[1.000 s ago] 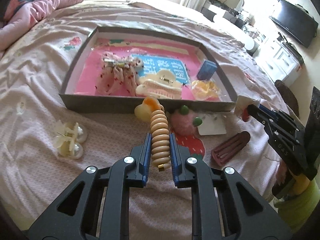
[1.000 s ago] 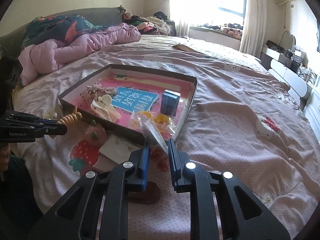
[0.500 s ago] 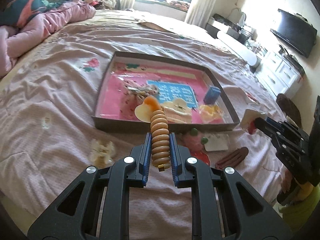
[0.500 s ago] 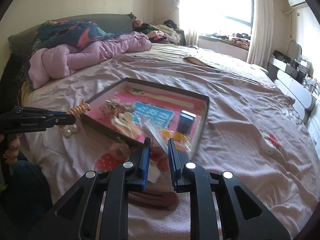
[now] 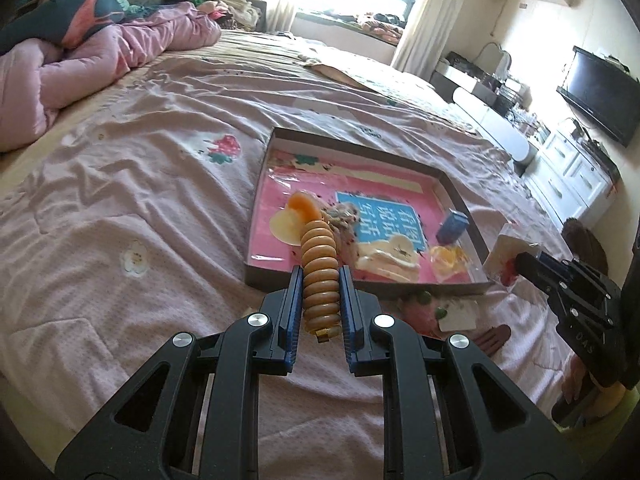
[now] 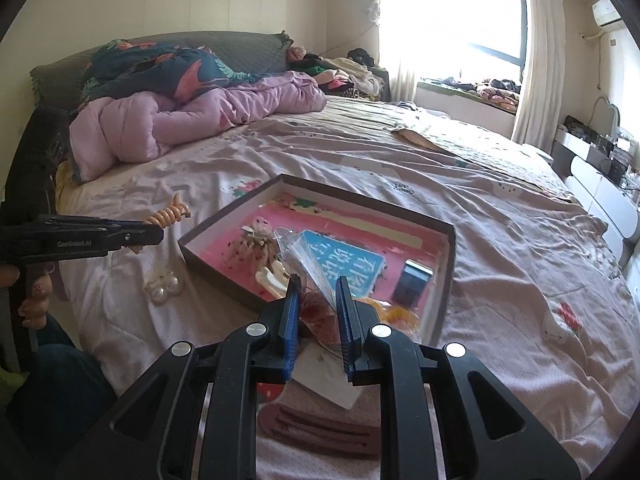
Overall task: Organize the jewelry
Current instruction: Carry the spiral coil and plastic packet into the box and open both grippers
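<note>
Your shallow box (image 5: pixel 264 272) lies on the pink bed (image 5: pixel 120 184); inside, left to right, are a cream clip (image 5: pixel 386 256), an orange packet (image 5: pixel 448 260) and a small blue box (image 5: pixel 452 226). Your left gripper (image 5: pixel 319 300) fingers pinch a beige spiral hair tie (image 5: pixel 318 276) above the near box edge; your right gripper (image 6: pixel 318 312) fingers pinch a clear packet (image 6: pixel 308 264).

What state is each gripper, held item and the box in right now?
left gripper: shut on the coil hair clip.
coil hair clip: held off the bed, tip over the box.
right gripper: shut on the clear packet.
clear packet: held, red bits inside.
box: open, no lid, items inside.
blue carton: upright in the box.
pearl clip: loose on the bed.
</note>
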{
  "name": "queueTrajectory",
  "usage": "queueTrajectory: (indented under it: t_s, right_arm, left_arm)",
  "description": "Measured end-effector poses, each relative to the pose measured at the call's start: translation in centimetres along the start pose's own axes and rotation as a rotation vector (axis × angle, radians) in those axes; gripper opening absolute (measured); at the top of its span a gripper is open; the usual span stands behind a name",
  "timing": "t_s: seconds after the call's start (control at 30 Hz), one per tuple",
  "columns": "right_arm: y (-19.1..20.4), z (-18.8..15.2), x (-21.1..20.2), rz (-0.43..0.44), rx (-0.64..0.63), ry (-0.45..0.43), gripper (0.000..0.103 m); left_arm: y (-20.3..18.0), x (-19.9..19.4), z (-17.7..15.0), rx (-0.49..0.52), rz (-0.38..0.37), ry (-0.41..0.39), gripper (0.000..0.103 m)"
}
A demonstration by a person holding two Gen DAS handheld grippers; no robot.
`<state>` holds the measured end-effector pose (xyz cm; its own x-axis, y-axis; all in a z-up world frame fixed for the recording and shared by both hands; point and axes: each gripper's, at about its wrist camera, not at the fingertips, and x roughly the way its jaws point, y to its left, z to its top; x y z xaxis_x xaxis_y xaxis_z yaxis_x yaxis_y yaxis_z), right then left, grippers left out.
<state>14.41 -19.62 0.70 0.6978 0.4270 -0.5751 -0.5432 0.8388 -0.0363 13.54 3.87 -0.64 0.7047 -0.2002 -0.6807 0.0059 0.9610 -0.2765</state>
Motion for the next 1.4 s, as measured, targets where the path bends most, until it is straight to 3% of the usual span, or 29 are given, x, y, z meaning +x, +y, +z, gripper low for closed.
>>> queueTrajectory:
  t_s: [0.4,0.93,1.4]
  right_arm:
    - [-0.5,1.7,1.4,-0.016,0.01,-0.019,0.017]
    - [-2.8,2.7,2.4,-0.084,0.029,-0.026,0.017]
    - [-5.1,2.3,4.7,-0.155,0.048,0.012,0.017]
  left_arm:
    - [0.9,0.6,1.3,-0.013,0.002,-0.011,0.011]
    - [-0.5,2.5,3.9,0.029,-0.014,-0.013,0.011]
    - [-1.6,6.6,5.5,0.069,0.002,0.033,0.011]
